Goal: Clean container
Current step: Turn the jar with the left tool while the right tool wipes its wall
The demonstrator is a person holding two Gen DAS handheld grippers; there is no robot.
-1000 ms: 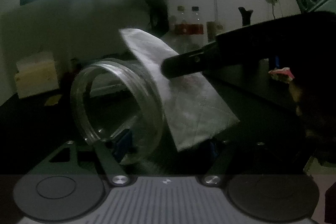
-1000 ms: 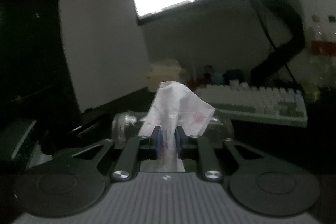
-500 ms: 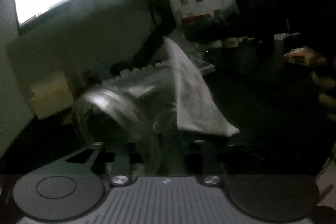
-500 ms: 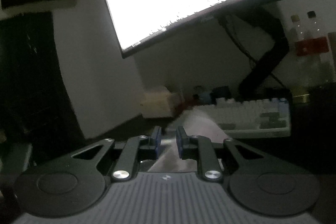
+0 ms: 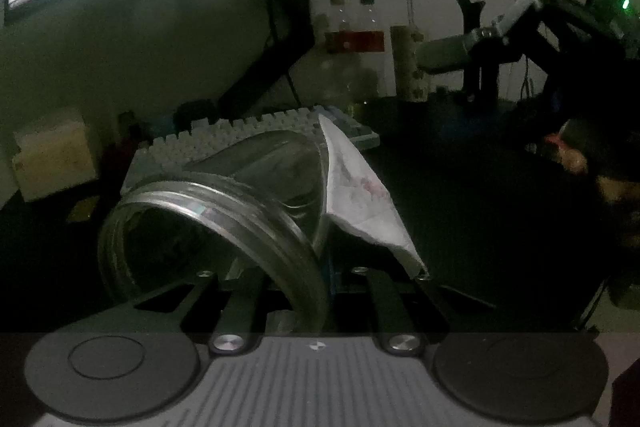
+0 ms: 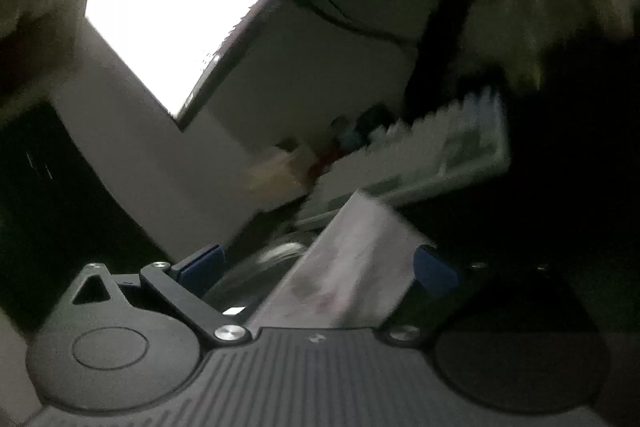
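left jaws tight on the clear glass jar's rim, right jaws newly wide around the white tissue

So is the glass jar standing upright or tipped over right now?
Tipped. In the left wrist view the glass jar lies on its side, open mouth facing the camera, with the tissue draped along its right flank.
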